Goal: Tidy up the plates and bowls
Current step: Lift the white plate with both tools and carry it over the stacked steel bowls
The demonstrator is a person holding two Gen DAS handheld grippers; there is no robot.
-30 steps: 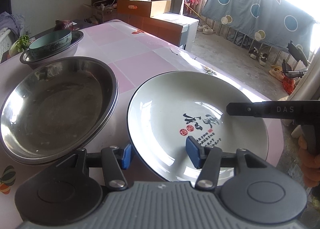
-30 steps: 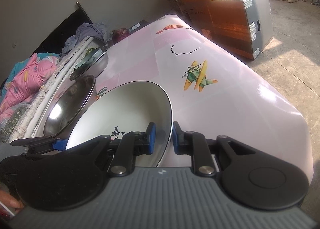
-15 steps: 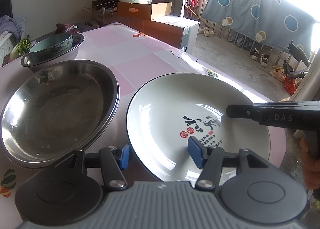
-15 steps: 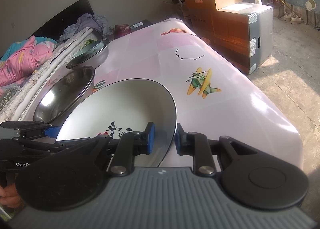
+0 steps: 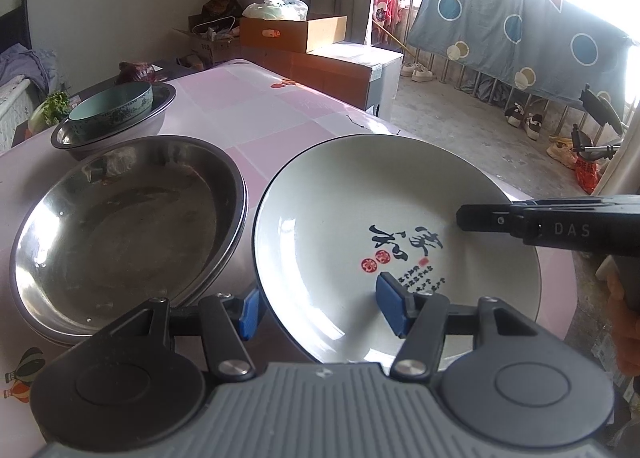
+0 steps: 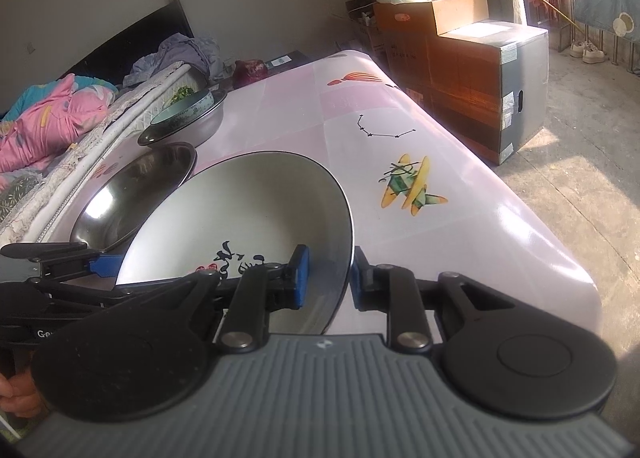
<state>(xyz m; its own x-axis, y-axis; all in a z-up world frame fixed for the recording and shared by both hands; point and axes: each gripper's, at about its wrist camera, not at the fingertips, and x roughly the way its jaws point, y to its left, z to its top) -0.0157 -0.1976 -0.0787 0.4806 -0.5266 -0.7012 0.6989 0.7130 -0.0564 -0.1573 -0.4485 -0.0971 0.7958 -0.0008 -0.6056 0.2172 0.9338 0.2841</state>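
Plate (image 5: 344, 218): white, black calligraphy, on the pink surface (image 5: 256, 106), beside the steel pans.
Left gripper (image 5: 320, 312): spread wide, straddling the plate's near rim.
Right gripper (image 6: 329, 278): pinching the plate's rim, one pad inside, one outside.
Steel pans (image 5: 120, 226): stacked, left of the plate.
Teal bowl (image 5: 112, 108): inside a far steel basin (image 5: 160, 114).

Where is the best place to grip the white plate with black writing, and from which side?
Grip the white plate by its thin raised rim, one finger inside and one outside. The left gripper straddles the near rim; the right gripper straddles the rim toward the table edge. The steel dish crowds the other side.
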